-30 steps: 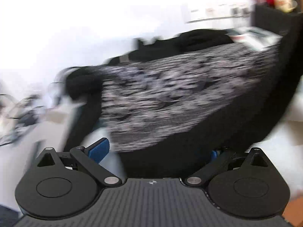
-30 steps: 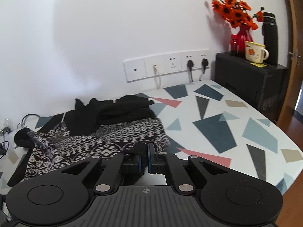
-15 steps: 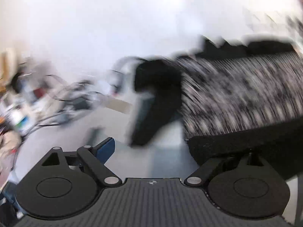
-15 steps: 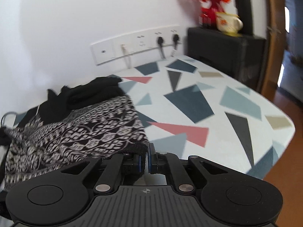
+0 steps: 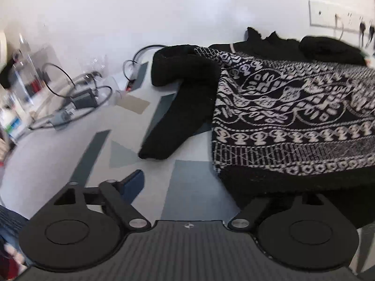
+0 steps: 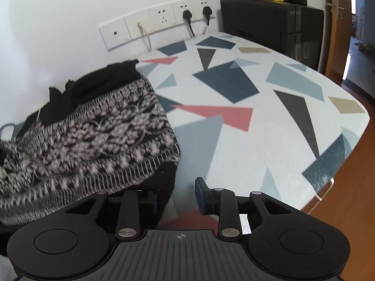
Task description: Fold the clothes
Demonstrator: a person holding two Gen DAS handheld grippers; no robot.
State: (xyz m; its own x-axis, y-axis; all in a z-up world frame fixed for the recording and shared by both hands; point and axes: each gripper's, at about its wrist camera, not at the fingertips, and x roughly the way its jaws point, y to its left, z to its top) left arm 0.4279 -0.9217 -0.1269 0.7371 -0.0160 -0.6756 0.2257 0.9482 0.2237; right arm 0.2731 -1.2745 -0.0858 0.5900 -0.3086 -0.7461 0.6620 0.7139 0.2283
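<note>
A black and white patterned knit sweater point(image 5: 293, 121) lies on the table with the geometric print point(image 5: 70, 128). One black sleeve point(image 5: 178, 121) hangs out to its left. My left gripper point(image 5: 194, 187) is open at the sweater's near left corner; its right finger is hidden under the black hem. In the right wrist view the sweater point(image 6: 93, 140) lies at the left. My right gripper point(image 6: 175, 194) is open at its near right corner, the left finger against the black hem, the blue pad point(image 6: 201, 194) of the right finger free.
Cables and a power adapter point(image 5: 79, 100) lie at the table's far left with clutter beside them. Wall sockets with plugs point(image 6: 164, 21) sit behind the table. A black box point(image 6: 271, 21) with a mug stands at the far right. The table edge point(image 6: 339, 164) drops off at the right.
My right gripper was shut on the sweater's hem and has opened, letting it go. My left gripper has swung left along the sweater. The sweater now lies folded on the table.
</note>
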